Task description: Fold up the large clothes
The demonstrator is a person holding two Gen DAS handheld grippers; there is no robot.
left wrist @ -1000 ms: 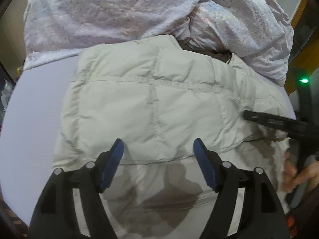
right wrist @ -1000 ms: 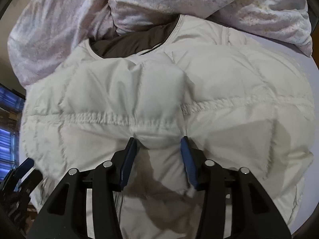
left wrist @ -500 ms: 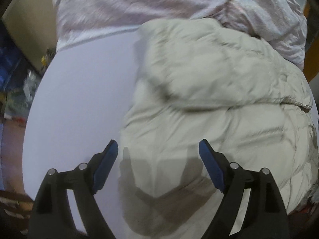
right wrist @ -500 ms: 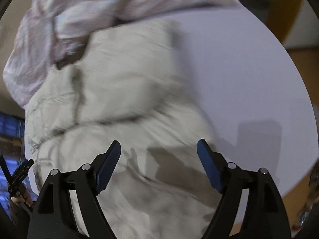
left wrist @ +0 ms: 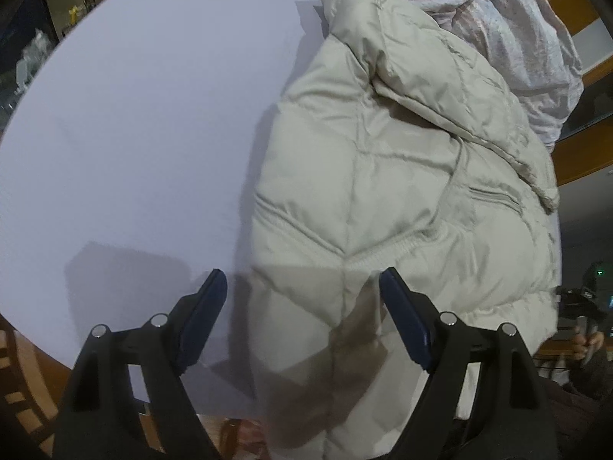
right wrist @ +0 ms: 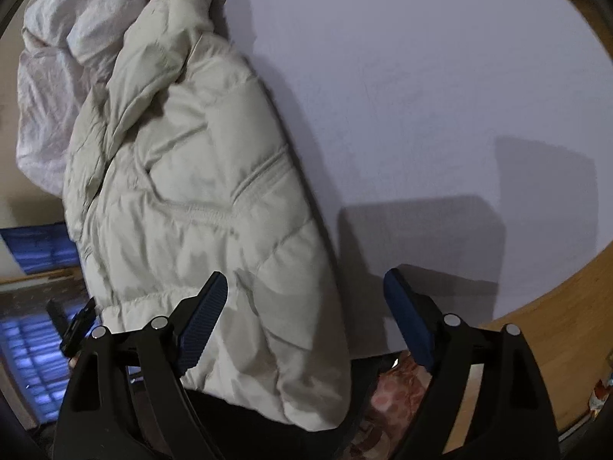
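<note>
Left wrist view: the left claw (left wrist: 302,291) hangs over the near edge of the round white table (left wrist: 145,122), its blue-padded jaws spread wide with nothing pinched between them. The cream quilted puffer jacket (left wrist: 383,176) lies folded on the table, ahead of this claw and to its right; the jacket's left edge runs up between the two fingers, so the left finger (left wrist: 203,318) stands over bare table and the right finger (left wrist: 406,322) over the jacket's hem. A folded flap of the jacket lies across its upper part, and a zipped pocket shows to the right of it. Beyond the jacket, far ahead of the claw, a crumpled pale pink sheet (left wrist: 517,27) is heaped at the table's far side. At the far right edge part of a hand (left wrist: 586,345) grips a dark handle.

Right wrist view: the right claw (right wrist: 306,291) has just been spreading and its jaws now stand wide, with nothing gripped. The same jacket (right wrist: 199,191) lies ahead and to the left of this claw; its right edge passes between the fingers, the left finger (right wrist: 203,318) over the hem, the right finger (right wrist: 406,322) over bare table (right wrist: 440,76). The pink sheet (right wrist: 57,76) is bunched far ahead on the left. The jacket's lower end hangs over the table's near edge beneath the claw.
</note>
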